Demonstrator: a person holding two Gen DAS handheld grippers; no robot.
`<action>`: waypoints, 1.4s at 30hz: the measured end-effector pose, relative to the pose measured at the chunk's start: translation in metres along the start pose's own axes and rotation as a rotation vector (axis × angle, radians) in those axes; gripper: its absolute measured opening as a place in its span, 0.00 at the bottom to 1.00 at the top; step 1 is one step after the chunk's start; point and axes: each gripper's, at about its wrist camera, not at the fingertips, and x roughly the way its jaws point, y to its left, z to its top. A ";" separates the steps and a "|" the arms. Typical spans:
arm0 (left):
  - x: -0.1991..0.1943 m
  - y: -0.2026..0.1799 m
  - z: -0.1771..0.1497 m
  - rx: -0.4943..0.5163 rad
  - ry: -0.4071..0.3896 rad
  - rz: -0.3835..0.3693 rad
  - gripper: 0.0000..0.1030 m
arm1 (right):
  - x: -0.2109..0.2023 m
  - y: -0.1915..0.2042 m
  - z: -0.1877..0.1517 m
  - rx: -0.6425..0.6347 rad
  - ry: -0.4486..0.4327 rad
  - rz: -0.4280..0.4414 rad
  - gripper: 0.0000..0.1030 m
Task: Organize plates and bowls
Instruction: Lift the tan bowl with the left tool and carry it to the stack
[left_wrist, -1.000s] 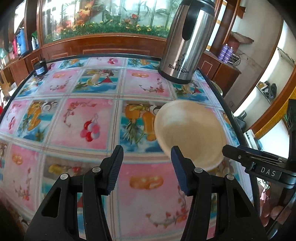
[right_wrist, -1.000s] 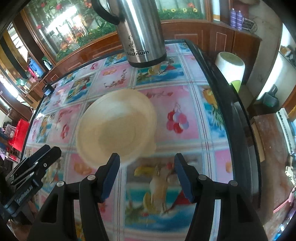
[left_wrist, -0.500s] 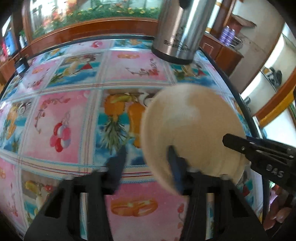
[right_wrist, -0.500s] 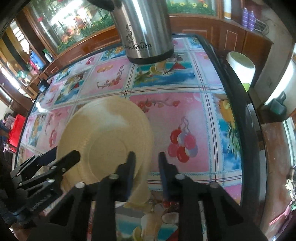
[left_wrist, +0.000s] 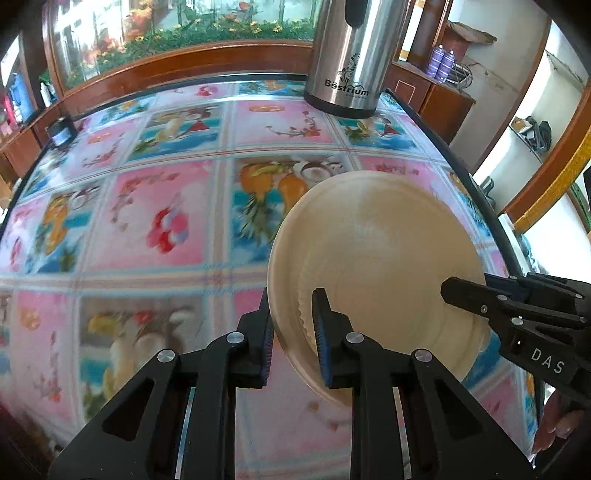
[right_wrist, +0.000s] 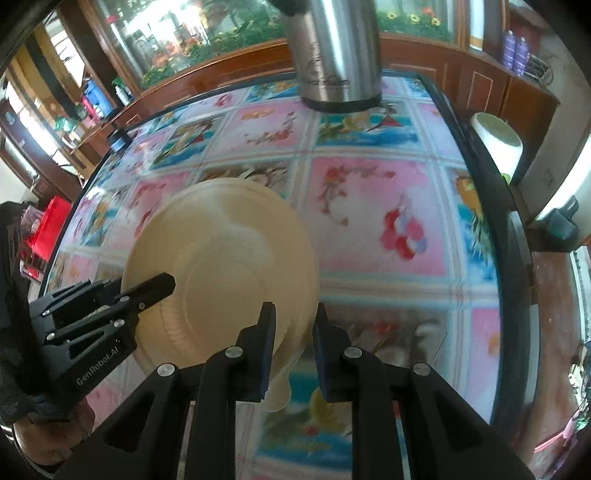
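Note:
A cream-coloured plate (left_wrist: 376, 258) with a ribbed inner wall sits over the fruit-print tablecloth (left_wrist: 155, 221), held from both sides. My left gripper (left_wrist: 293, 306) has the plate's left rim between its blue pads, and its jaws are closing tight on it. My right gripper (right_wrist: 293, 317) is shut on the opposite rim of the plate (right_wrist: 221, 258). Each gripper also shows in the other's view: the right gripper (left_wrist: 454, 291) and the left gripper (right_wrist: 162, 284). Whether the plate touches the cloth I cannot tell.
A tall steel thermos jug (left_wrist: 347, 55) stands at the far edge of the table, behind the plate. A small dark jar (left_wrist: 61, 129) sits at the far left corner. Beyond the table's dark right edge (right_wrist: 509, 236) stands a white bin (right_wrist: 495, 144).
Both grippers went from wide open to shut on the plate's rim, one on each side. The plate now fills more of both views.

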 end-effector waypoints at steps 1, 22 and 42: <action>-0.006 0.004 -0.007 -0.001 -0.004 0.007 0.18 | -0.001 0.005 -0.005 -0.008 0.003 0.002 0.19; -0.092 0.083 -0.104 -0.086 -0.073 0.089 0.18 | -0.015 0.120 -0.075 -0.122 0.015 0.054 0.22; -0.140 0.131 -0.143 -0.169 -0.133 0.085 0.18 | -0.031 0.194 -0.099 -0.239 -0.011 0.023 0.22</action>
